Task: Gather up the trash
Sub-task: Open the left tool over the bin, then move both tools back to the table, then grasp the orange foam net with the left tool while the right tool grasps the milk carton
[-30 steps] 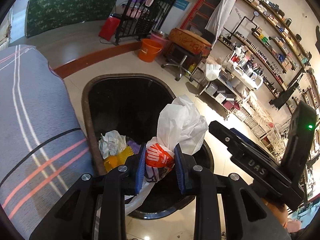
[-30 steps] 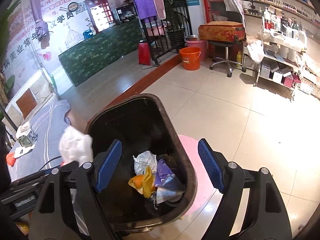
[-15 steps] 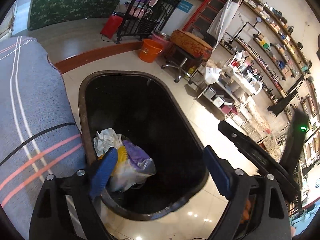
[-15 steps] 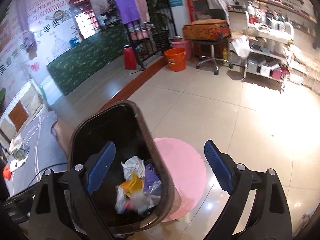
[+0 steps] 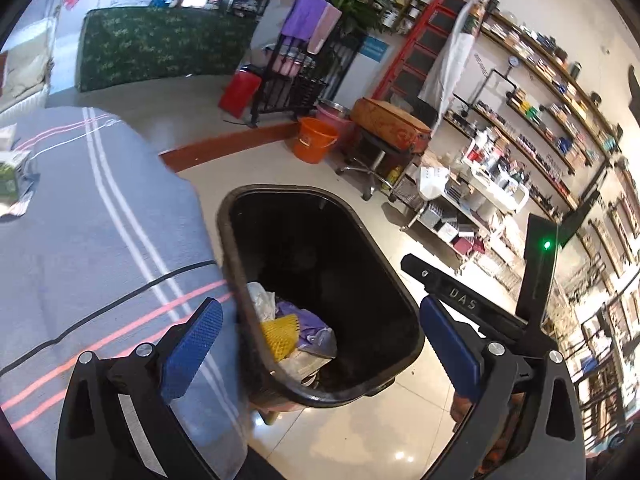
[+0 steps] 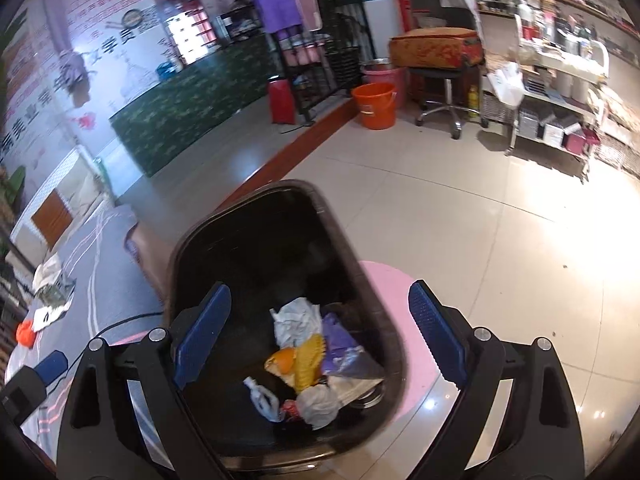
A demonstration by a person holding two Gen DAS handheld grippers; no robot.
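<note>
A black trash bin (image 5: 280, 196) stands on the tiled floor beside the grey striped bed (image 5: 80, 240). It holds crumpled trash (image 5: 292, 336): white paper, a yellow mesh piece, purple wrap. My left gripper (image 5: 320, 344) is open and empty above the bin's near end. My right gripper (image 6: 320, 340) is open and empty over the bin (image 6: 180, 248). The white plastic bag with a red patch (image 6: 316, 404) lies in it with the other trash (image 6: 304, 344). More trash (image 6: 48, 280) lies on the bed, with an orange piece (image 6: 24, 332).
A pink round mat (image 6: 400, 320) lies under the bin. An orange bucket (image 5: 316, 140), a stool with a suitcase (image 5: 388, 124), a white cart (image 5: 472, 196) and wall shelves (image 5: 540, 92) stand beyond. Packaging (image 5: 12, 176) lies on the bed's far part.
My left gripper opened and let the white bag with the red patch fall into the bin, then pulled back toward the bed. The right gripper shifted slightly over the bin.
</note>
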